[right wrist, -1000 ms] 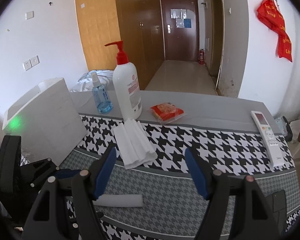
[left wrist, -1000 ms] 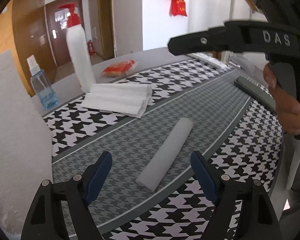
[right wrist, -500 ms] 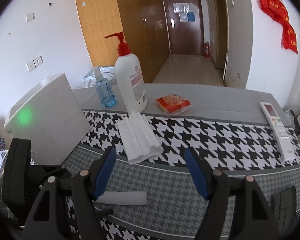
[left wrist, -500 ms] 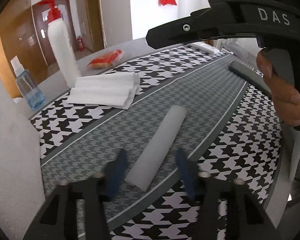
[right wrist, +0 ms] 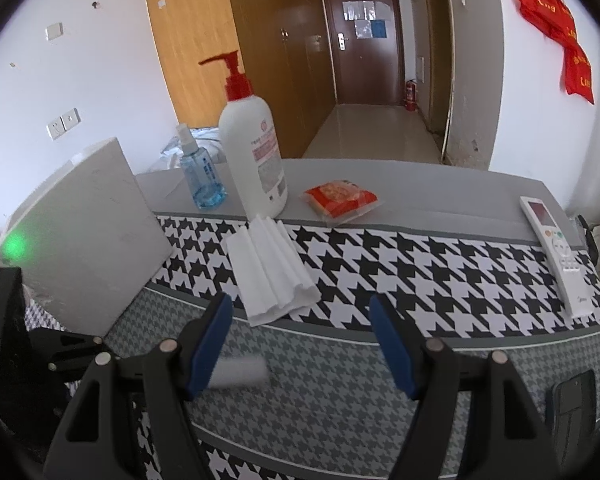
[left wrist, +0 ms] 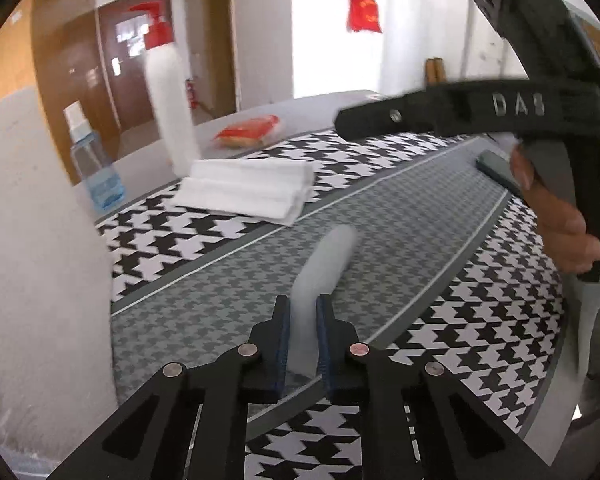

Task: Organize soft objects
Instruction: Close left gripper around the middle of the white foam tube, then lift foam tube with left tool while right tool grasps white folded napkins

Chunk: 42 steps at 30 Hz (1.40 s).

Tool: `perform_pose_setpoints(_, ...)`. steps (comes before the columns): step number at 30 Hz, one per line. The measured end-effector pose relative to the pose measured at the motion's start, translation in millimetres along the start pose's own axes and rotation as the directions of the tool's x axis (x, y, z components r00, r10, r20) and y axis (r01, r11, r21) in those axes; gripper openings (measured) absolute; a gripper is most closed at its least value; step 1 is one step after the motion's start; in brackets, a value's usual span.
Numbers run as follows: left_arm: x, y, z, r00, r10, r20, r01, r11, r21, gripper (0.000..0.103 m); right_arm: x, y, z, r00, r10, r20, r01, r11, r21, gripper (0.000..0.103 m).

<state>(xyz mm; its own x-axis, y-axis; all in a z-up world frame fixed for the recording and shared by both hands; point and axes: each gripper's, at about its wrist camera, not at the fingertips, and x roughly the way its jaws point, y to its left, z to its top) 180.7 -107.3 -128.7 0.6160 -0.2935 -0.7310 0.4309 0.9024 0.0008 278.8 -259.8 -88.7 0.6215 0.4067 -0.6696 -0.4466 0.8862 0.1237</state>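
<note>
A white rolled towel (left wrist: pixel 324 264) lies on the grey houndstooth cloth; my left gripper (left wrist: pixel 303 344) is shut on its near end. The roll also shows in the right wrist view (right wrist: pixel 242 372), partly behind my right gripper's left finger. A folded white towel (left wrist: pixel 248 190) lies further back on the black-and-white band, also in the right wrist view (right wrist: pixel 270 268). My right gripper (right wrist: pixel 300 344) is open and empty, held above the cloth; it shows from the side in the left wrist view (left wrist: pixel 460 114).
A white pump bottle (right wrist: pixel 254 156), a blue spray bottle (right wrist: pixel 200 176) and a red packet (right wrist: pixel 340 200) stand at the back. A white box (right wrist: pixel 88 236) is at the left. A white remote (right wrist: pixel 556 252) and a dark remote (right wrist: pixel 572 404) lie at the right.
My left gripper moved forward around the rolled towel and closed on its near end. The right gripper stayed open and rose slightly.
</note>
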Motion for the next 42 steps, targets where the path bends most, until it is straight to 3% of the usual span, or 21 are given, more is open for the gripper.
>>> perform_pose_setpoints(10,-7.1,19.2,2.9,0.997,0.065,0.037,-0.062,0.994,-0.091,0.014,15.5,18.7,2.9,0.998,-0.050,-0.043,0.045,0.994,-0.103,0.075)
perform_pose_setpoints(20,-13.4,23.3,3.8,0.993,0.101,0.059,-0.095,0.990,-0.104,0.014,43.1,35.0,8.9,0.994,-0.066,-0.088,0.050,0.983,-0.174,0.075)
perform_pose_setpoints(38,-8.0,28.1,1.4,0.997,0.070,0.016,-0.067,0.989,-0.131,0.015,90.9,42.0,13.3,0.980,-0.069,-0.188,0.033,0.982,-0.187,0.075)
perform_pose_setpoints(42,-8.1,26.4,1.0,0.997,0.080,0.017,-0.077,0.990,-0.121,0.015,96.3,41.7,12.0,0.977,-0.081,-0.196,0.043,0.980,-0.193,0.066)
